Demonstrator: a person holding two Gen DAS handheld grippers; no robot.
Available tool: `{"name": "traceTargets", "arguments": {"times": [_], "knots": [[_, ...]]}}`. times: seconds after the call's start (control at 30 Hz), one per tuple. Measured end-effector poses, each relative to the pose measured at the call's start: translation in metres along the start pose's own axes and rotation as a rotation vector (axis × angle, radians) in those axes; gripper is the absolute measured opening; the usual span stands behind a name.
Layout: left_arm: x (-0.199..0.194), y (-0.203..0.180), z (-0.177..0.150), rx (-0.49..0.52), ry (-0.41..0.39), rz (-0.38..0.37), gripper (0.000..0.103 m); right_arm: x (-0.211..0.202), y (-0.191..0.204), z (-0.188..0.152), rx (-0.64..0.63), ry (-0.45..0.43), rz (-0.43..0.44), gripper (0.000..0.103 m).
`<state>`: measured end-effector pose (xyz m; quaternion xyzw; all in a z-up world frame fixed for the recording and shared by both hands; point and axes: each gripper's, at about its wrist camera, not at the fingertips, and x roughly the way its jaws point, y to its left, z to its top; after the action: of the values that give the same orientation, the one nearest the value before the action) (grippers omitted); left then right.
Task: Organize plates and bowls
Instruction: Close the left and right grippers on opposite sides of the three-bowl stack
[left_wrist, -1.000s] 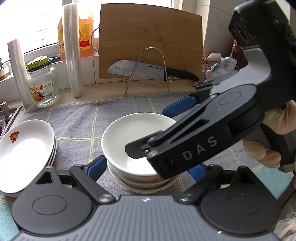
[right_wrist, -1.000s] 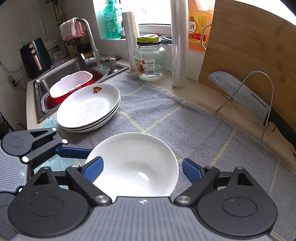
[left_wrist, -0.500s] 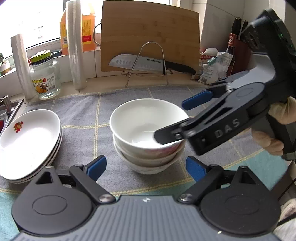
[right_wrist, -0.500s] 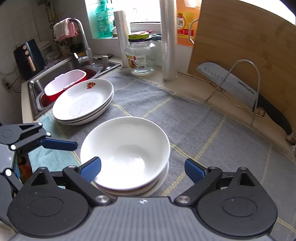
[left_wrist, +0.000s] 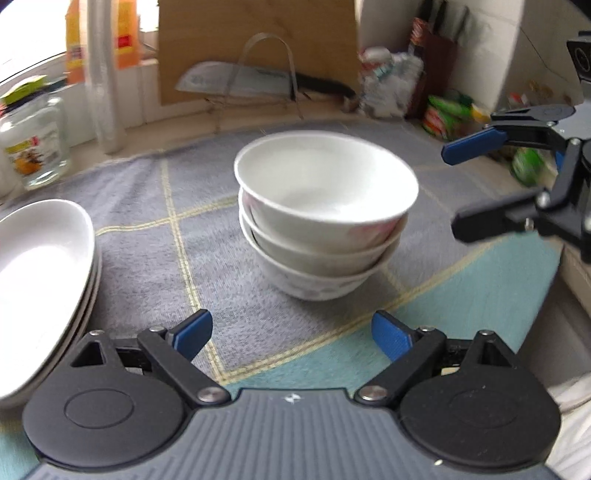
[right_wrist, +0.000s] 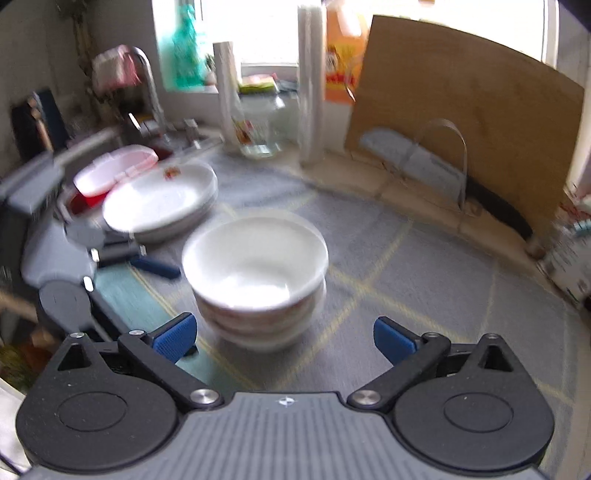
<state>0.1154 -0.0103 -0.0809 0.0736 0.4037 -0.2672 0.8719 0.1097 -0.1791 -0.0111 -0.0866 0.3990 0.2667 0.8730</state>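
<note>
A grey checked mat (left_wrist: 155, 258) carries stacked bowls (left_wrist: 321, 218) and, seemingly, three plates (left_wrist: 40, 280).

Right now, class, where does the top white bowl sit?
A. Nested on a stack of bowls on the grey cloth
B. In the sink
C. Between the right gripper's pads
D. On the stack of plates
A: the top white bowl rests nested in the bowl stack on the grey cloth, with both grippers clear of it.
</note>
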Motion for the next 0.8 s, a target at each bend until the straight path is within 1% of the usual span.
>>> {"name": "traceTargets", "arguments": {"times": [0.1, 0.17, 0.27, 0.3, 0.37, 0.43, 0.57, 0.67, 0.8], "knots": [[0.014, 0.002, 0.002, 0.038, 0.044, -0.027, 0.093, 0.023, -0.001, -0.014, 0.022, 0.070, -0.020, 0.103], [0.020, 0.001, 0.005, 0.059, 0.049, -0.041, 0.095, 0.039, -0.003, -0.021, 0.025, 0.108, -0.025, 0.103], [0.026, 0.000, 0.009, 0.076, 0.058, -0.035, 0.098, 0.058, -0.007, -0.027, 0.004, 0.135, -0.023, 0.103], [0.029, 0.000, 0.009, 0.080, 0.063, -0.031, 0.102, 0.063, -0.007, -0.028, -0.010, 0.139, -0.021, 0.103], [0.034, -0.003, 0.011, 0.099, 0.068, -0.006, 0.102, 0.070, -0.007, -0.028, -0.055, 0.132, 0.005, 0.103], [0.036, -0.009, 0.011, 0.151, 0.082, 0.025, 0.103, 0.077, -0.011, -0.026, -0.083, 0.131, 0.039, 0.103], [0.034, -0.008, 0.008, 0.146, 0.055, 0.017, 0.103, 0.087, -0.018, -0.025, -0.128, 0.136, 0.086, 0.103], [0.032, -0.008, 0.006, 0.142, 0.041, 0.017, 0.103, 0.086, -0.016, -0.027, -0.187, 0.115, 0.096, 0.103], [0.033, -0.009, 0.006, 0.148, 0.033, 0.017, 0.103, 0.085, -0.019, -0.030, -0.204, 0.086, 0.115, 0.103]]}}
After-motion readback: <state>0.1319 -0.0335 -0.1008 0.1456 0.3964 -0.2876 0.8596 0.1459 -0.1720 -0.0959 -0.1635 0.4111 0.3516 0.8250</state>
